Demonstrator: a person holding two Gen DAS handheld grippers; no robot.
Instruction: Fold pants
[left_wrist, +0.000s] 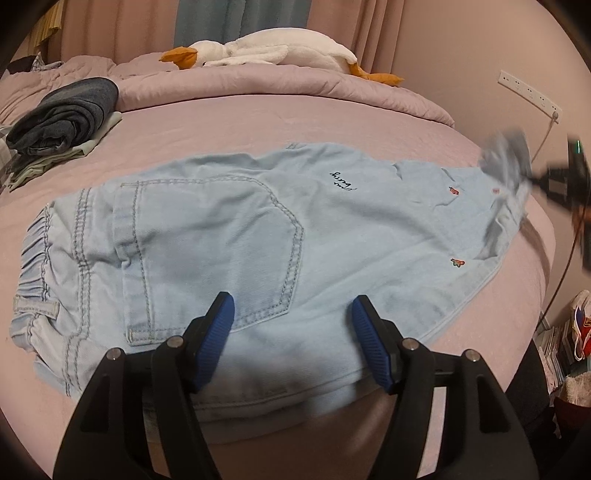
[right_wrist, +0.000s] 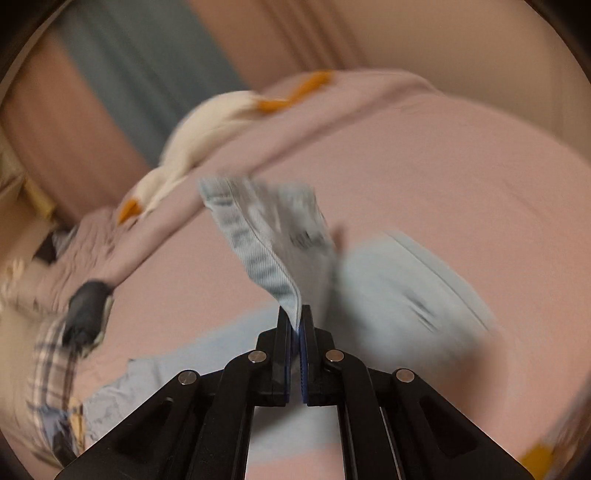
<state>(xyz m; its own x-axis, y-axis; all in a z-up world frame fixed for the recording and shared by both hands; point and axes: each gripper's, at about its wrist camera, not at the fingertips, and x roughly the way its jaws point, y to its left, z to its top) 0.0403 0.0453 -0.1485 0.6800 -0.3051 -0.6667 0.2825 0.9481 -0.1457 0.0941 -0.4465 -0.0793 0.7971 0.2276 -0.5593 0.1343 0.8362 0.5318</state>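
Light blue denim pants (left_wrist: 229, 236) lie flat across the pink bed, elastic waistband at the left, legs running right, back pocket facing up. My left gripper (left_wrist: 293, 314) hovers open over the near edge of the seat, its blue pads (left_wrist: 218, 332) apart with nothing between them. At the far right my right gripper (left_wrist: 532, 181) appears blurred, lifting the leg hem. In the right wrist view the right gripper (right_wrist: 296, 323) is shut on the pants hem (right_wrist: 266, 254), which stands up from the jaws; the rest of the pants (right_wrist: 399, 295) is blurred below.
A folded dark denim stack (left_wrist: 66, 118) sits on pale clothes at the left of the bed (left_wrist: 258, 118). A white plush goose (left_wrist: 266, 50) lies on the rumpled quilt behind. A wall socket strip (left_wrist: 528, 92) and cable are at right; clutter (left_wrist: 569, 339) lies on the floor.
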